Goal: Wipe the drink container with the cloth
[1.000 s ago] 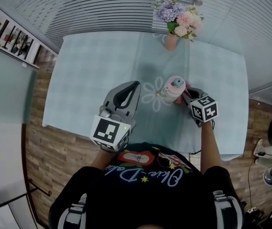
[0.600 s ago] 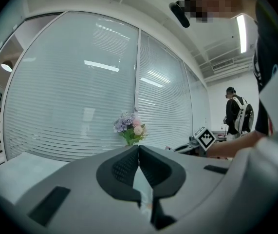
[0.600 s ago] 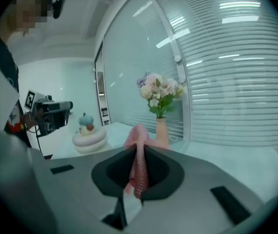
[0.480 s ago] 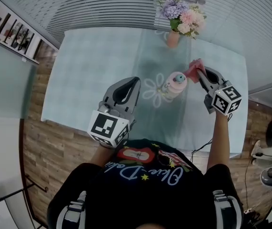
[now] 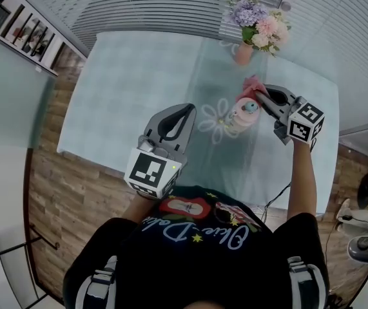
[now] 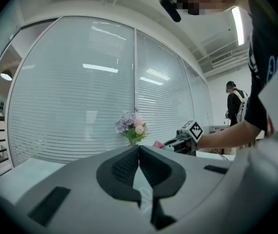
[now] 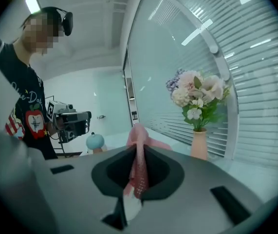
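a: right gripper (image 5: 260, 96), state?
b: jaws clamped on the pink cloth (image 5: 251, 84). in the right gripper view a fold of it stands up between the jaws and spills past their tips.

a: location of the drink container (image 5: 242, 112)?
b: upright on the worktop (image 5: 125, 89), on the paler centre strip beside a flower pattern. pink body, teal knob on the lid. it stands just on the near side of the cloth.

a: cloth in contact with it?
b: cannot tell. from the head view the cloth sits just beside the container's far upper edge; in the right gripper view the teal knob shows left of the cloth with a gap between.

a: left gripper (image 5: 185, 110)?
b: jaws together, nothing between them. it is held over the near part of the worktop, well to the left of the container.

a: other items?
b: a vase of flowers (image 5: 246, 49) near the far edge of the worktop, beyond the cloth. slatted blinds (image 5: 158, 5) behind the worktop.
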Demonstrator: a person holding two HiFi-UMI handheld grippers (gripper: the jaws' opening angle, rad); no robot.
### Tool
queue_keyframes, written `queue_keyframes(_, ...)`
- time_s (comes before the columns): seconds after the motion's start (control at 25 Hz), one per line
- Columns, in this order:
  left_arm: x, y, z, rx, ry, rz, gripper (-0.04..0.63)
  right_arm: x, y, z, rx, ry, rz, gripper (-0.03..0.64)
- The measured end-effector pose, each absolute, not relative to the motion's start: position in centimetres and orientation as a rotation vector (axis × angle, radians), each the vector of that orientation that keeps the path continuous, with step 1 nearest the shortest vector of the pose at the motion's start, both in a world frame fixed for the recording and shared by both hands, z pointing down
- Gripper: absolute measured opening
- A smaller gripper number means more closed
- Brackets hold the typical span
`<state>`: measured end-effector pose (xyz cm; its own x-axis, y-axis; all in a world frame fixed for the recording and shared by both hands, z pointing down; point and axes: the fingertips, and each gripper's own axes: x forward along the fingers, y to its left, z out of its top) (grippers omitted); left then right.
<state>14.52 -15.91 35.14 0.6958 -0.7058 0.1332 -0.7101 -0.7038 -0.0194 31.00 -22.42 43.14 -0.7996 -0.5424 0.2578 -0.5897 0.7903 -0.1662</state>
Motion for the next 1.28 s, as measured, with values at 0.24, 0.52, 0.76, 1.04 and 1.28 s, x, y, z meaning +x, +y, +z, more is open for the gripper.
queue_keyframes(0.24, 14.0, -15.8, 35.1, 2.85, -1.212, 0.203, 0.003, 30.3, -22.1, 44.3, 0.814, -2.818, 0.498, 0.025)
queue_keyframes(0.52, 14.1, -15.7, 35.1, 2.851, -1.207, 0.204, 0.003, 30.1, -21.9, 45.9, 0.778, -2.792, 0.561, 0.025)
queue_keyframes(0.76, 14.1, -15.8, 35.4, 2.852, -1.208, 0.214, 0.003, 30.5, -22.3, 47.1, 0.8, -2.776, 0.604, 0.025)
queue_keyframes(1.04, 13.9, -15.8, 35.7, 2.841, -1.212, 0.234, 0.003, 30.6, -22.1, 49.3, 0.808, -2.738, 0.662, 0.025)
queue_keyframes(1.28, 14.2, -16.1, 36.6, 2.824, -1.212, 0.249, 0.003, 31.0, -22.3, 50.9, 0.811, -2.702, 0.692, 0.026)
